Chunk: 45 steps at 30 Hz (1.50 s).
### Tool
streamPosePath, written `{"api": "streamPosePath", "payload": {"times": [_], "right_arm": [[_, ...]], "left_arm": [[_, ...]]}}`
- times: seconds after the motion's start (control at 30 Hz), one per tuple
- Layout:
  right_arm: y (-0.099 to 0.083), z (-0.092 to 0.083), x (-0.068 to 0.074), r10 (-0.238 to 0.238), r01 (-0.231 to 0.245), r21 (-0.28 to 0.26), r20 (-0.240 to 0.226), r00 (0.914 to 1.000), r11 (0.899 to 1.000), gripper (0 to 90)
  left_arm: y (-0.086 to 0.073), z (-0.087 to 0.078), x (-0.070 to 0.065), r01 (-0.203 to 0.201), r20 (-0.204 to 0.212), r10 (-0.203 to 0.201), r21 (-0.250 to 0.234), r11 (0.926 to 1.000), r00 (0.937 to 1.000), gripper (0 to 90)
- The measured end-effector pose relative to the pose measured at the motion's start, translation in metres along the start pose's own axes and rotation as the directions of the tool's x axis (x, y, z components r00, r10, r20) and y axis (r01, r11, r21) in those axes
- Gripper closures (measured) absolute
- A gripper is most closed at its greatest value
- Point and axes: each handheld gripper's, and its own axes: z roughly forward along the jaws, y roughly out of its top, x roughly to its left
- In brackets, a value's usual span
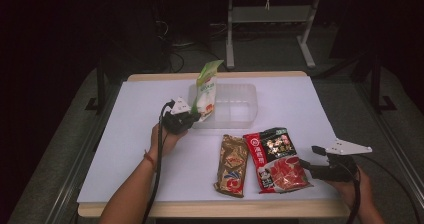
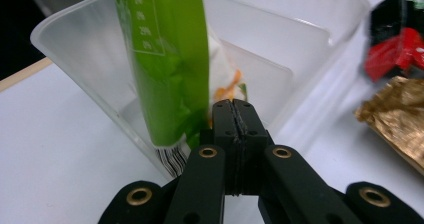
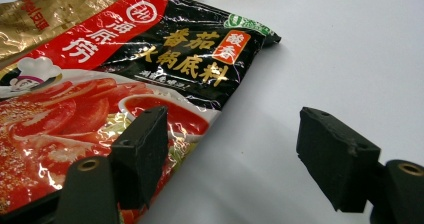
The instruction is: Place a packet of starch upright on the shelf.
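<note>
The left hand-held gripper (image 1: 192, 118), left of centre in the high view, is clenched on the bottom corner of the green-and-white packet (image 1: 206, 90). In the left gripper view its jaws meet flat at lower centre, with the packet's crimped hem (image 2: 170, 156) caught just beside them. The packet stands nearly upright, its top leaning toward the upper right of the high view, and its lower end sits inside the left end of the clear plastic bin (image 1: 240, 115). Gripping it by a low corner probably lets the person stand it on edge against the bin's wall (image 2: 85, 59) instead of laying it flat, which would leave space beside it.

The other 2 packets lie flat on the worktop (image 1: 130, 154) below the bin: the gold packet (image 1: 232, 165) and, touching it on the right, the red-and-black packet (image 1: 277, 159). They look to be waiting for their turn.

The right hand-held gripper (image 1: 306, 165) rests at the lower right of the high view, jaws released and spread. In the right gripper view 1 jaw overlaps the red-and-black packet's edge (image 3: 200, 129) and the other stands over bare worktop, which suggests it is lined up to take that packet next.
</note>
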Motion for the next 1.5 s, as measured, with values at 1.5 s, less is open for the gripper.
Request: {"api": "streamPosePath", "payload": {"times": [1.5], "right_arm": [[0.004, -0.011, 0.003, 0.048, -0.052, -0.07, -0.054, 0.9974, 0.996, 28.2]], "left_arm": [[0.016, -0.024, -0.019, 0.053, 0.211, -0.028, -0.116, 0.9918, 0.9772, 64.3]]}}
